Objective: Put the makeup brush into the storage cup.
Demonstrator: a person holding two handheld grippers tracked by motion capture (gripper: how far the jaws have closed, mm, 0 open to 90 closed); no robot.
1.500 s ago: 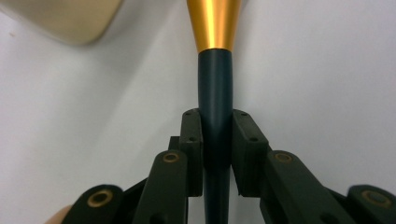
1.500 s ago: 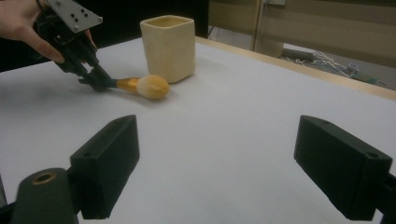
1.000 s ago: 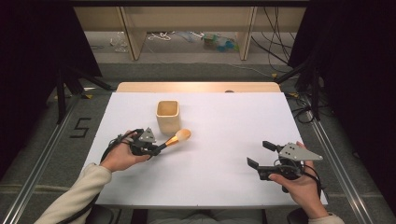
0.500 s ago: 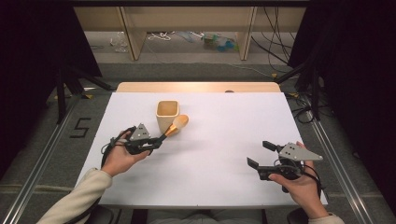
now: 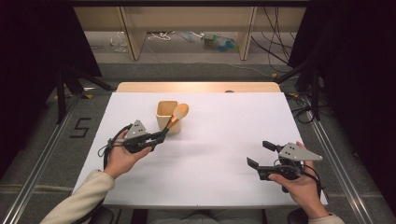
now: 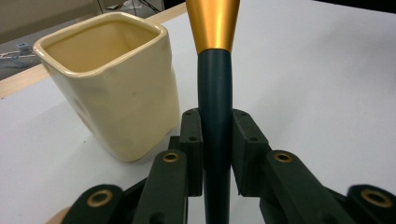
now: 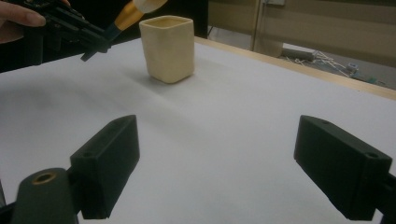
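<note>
Brush [image 5: 173, 117] sits clamped by its dark handle in the left gripper [image 5: 161, 136], head raised beside the cream cup [image 5: 166, 114] on the tabletop [image 5: 224, 140]; light, stiff, smooth-handled, best held low on the handle; right gripper [image 5: 259, 155] rests wide, empty; left gripper view shows the pads [image 6: 192, 140] pinching, high view the bristle head.

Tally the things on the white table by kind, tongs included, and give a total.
Cream square cup: 1
Makeup brush, dark handle with gold collar: 1
Tongs: 2, left tongs and right tongs
Total: 4
</note>
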